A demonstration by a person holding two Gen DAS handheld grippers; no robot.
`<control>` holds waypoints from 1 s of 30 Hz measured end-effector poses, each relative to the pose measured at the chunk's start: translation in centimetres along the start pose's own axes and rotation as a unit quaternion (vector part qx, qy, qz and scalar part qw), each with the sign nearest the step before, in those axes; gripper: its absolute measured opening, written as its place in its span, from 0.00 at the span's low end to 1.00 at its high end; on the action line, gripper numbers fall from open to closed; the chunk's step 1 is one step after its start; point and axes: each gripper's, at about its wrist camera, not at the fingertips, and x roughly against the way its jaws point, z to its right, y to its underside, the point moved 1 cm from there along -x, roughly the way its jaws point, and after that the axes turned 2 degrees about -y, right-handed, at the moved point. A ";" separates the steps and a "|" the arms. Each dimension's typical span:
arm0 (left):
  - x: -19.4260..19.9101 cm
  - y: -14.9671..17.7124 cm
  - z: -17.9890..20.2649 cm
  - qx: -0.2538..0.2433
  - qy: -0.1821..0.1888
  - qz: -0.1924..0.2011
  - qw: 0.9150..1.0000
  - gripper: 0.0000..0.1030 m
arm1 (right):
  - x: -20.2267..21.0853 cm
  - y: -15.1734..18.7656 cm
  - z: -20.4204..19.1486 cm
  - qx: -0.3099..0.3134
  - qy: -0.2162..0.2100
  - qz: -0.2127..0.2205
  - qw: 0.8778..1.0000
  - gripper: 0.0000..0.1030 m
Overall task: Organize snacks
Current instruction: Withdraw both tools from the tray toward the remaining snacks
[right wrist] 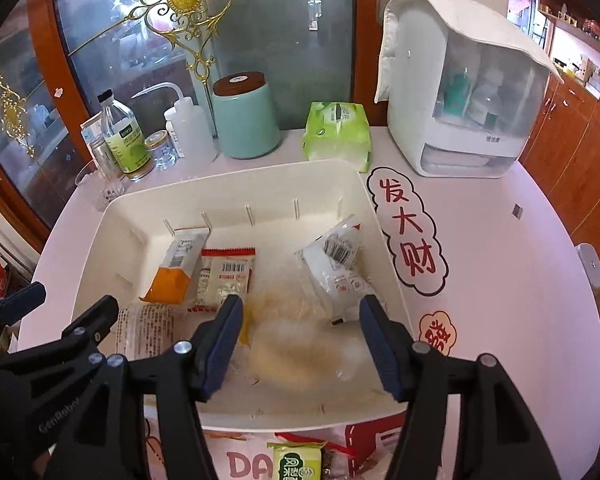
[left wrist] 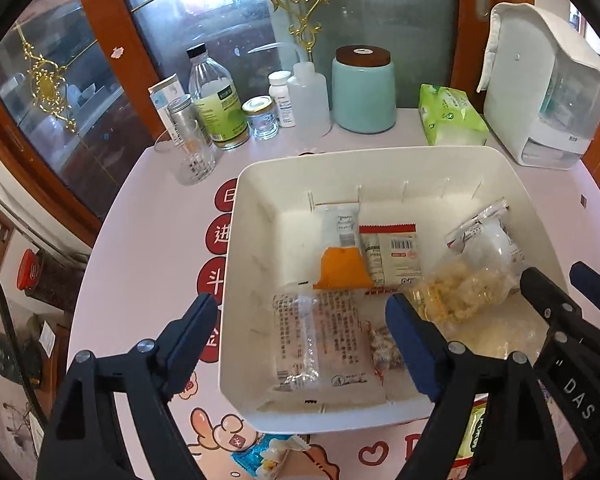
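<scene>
Pink cartoon-printed tabletop [right wrist: 500,280] fills both views, with a white plastic bin [left wrist: 236,280] at centre collecting snack packets. My left gripper [left wrist: 300,336] hangs released over a clear printed packet [left wrist: 324,344] at lower centre; my right gripper [right wrist: 300,340] stands spread around a clear bag of yellow snacks [right wrist: 292,332], apparently not pinching it.

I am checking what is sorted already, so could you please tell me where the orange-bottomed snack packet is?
The orange-bottomed snack packet lies inside the white plastic bin, toward its far left, touching the red-edged barcode packet on its right.
</scene>
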 end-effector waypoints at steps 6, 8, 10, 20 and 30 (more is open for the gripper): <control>1.1 0.7 -0.4 0.004 -0.001 0.008 1.000 0.83 | 0.9 0.5 -0.1 0.004 0.004 0.009 1.000 0.60; 1.7 0.9 -0.5 0.003 0.000 0.011 1.000 0.83 | 1.5 0.7 -0.2 0.009 0.012 0.013 1.000 0.60; 2.5 1.0 -0.6 0.004 0.000 0.016 1.000 0.83 | 1.9 0.9 -0.4 0.014 0.012 0.014 1.000 0.60; 7.3 2.6 -1.5 0.015 -0.008 0.040 0.999 0.83 | 5.4 1.8 -0.6 0.021 -0.013 0.033 0.999 0.60; 12.8 3.6 -3.2 0.010 0.005 0.081 0.997 0.83 | 10.4 2.7 -0.3 0.012 -0.025 0.065 0.998 0.60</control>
